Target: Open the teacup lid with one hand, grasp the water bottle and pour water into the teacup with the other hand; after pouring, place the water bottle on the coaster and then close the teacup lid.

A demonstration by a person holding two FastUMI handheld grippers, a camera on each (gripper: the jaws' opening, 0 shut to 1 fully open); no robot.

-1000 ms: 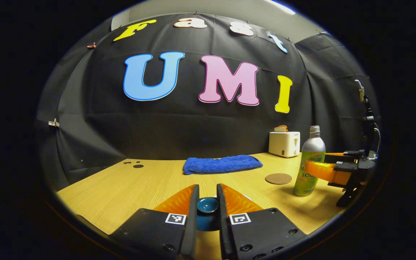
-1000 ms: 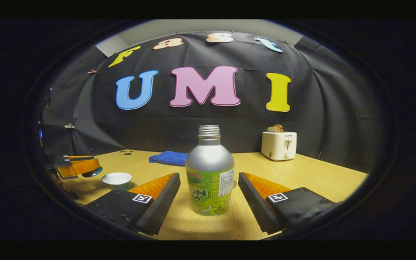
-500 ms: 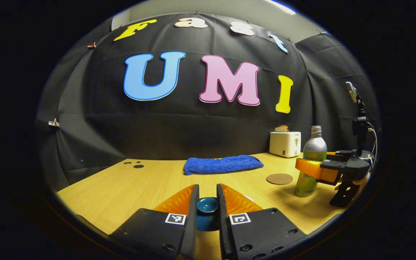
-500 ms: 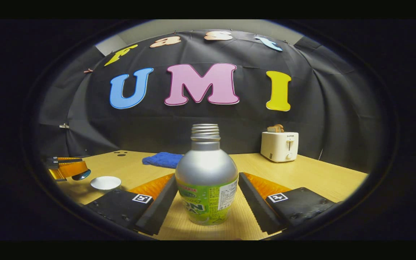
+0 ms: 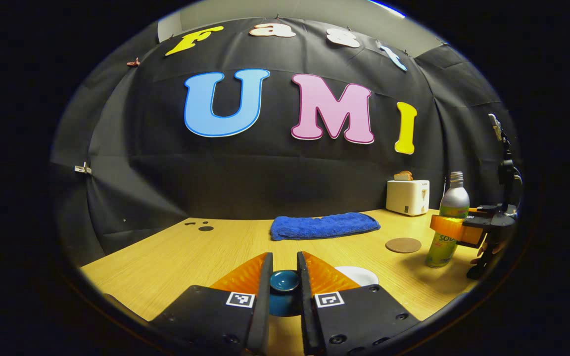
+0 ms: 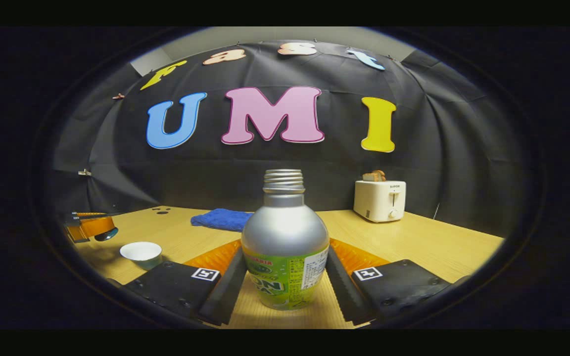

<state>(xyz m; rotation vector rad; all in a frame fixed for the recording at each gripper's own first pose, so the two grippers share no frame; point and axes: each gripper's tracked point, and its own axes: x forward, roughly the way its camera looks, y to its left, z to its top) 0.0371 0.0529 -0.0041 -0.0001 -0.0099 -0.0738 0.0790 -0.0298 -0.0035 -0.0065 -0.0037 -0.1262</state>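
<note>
1. Right gripper view showed the right gripper (image 6: 285, 277) with its jaws drawn in against both flanks of the water bottle (image 6: 285, 247), low on the labelled body; they looked closed on it, though whether the hold was already firm could not be judged. The bottle stood upright on the surface (image 6: 413, 242), its threaded neck uncapped.
2. Left gripper view showed the left gripper (image 5: 285, 277) with its jaws narrow and clamped on the knob of the teacup lid (image 5: 285, 281), which sat square between them and clear of the cup.
3. The teacup (image 6: 141, 252) stood open on the surface, near the left gripper and well apart from the bottle. The coaster (image 5: 403, 244) lay bare, just beside the bottle on the side toward the blue towel (image 5: 324, 226).
4. Risk one: the bottle's rounded metal body looked slick, and the hold sat below its bulge. A loose pinch could have let it slip or twist when lifted and tipped.
5. Risk two: with no cap on, tilting too early on the way across would have spilled water on the surface short of the cup.
6. Risk three: the cup was small and low, so a fast pour could have overshot its rim or splashed.
7. Risk four: the lid hung by its knob alone; a slackened pinch could have dropped it.
</note>
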